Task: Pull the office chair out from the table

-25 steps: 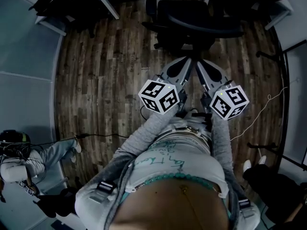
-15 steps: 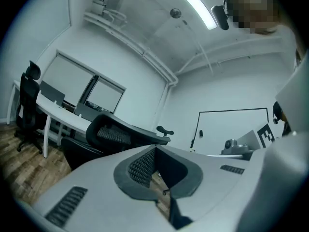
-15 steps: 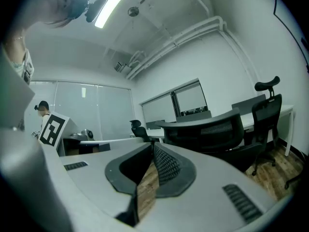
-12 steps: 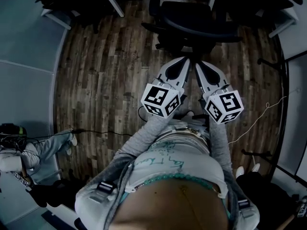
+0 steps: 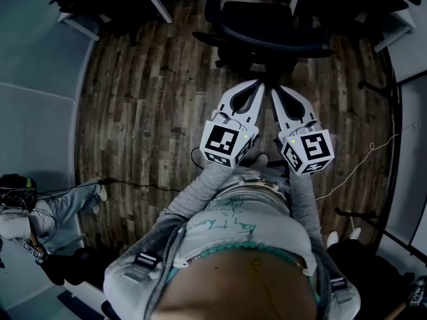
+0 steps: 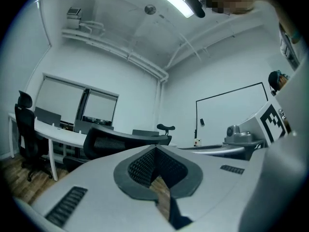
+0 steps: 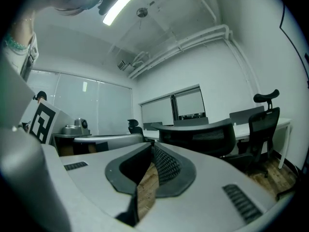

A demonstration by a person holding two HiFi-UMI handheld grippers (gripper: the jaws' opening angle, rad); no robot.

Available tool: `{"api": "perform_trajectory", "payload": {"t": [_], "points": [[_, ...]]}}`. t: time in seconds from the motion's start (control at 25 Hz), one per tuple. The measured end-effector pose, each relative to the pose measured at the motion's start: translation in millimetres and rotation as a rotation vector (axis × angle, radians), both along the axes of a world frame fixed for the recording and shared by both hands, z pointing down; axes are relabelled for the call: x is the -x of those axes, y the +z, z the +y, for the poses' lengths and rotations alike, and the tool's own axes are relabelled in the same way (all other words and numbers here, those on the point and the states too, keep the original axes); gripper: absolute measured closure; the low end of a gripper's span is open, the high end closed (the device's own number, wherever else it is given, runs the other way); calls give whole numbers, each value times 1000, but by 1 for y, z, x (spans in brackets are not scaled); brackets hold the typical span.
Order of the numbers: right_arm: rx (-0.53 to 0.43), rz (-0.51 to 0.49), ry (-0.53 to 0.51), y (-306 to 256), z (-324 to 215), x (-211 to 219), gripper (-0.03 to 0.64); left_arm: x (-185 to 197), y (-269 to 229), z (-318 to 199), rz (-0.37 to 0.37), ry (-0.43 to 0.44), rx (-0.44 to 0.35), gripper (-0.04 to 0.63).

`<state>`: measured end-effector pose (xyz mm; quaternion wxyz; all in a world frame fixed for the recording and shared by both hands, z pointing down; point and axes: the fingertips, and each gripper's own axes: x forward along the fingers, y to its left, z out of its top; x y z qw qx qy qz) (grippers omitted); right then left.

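Wood floor [image 5: 133,105], office chair [image 5: 267,22], backrest toward person [image 5: 233,239]

Left gripper [image 5: 259,87], right gripper [image 5: 274,92]: white wedge shells, dark grey ribbed pads [image 6: 142,166] at tips, slotted grilles [image 6: 67,204] behind. Black-and-white marker cube [image 5: 229,142] at rear of each. Grey sleeves [image 5: 200,189]; white shirt [image 5: 233,222], green scribble; black strap buckles [image 5: 144,261].
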<state>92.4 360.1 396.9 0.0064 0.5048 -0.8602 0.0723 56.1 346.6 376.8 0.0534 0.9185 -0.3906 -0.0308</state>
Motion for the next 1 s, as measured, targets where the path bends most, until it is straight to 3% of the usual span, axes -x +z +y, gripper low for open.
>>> {"api": "perform_trajectory", "payload": {"t": [0.36, 1.0], "points": [[-37, 37, 17, -3, 2, -8, 588, -11, 2, 7, -21, 5, -26, 584], [-22, 58, -2, 2, 4, -2, 589, -8, 5, 10, -9, 8, 8, 584]]}}
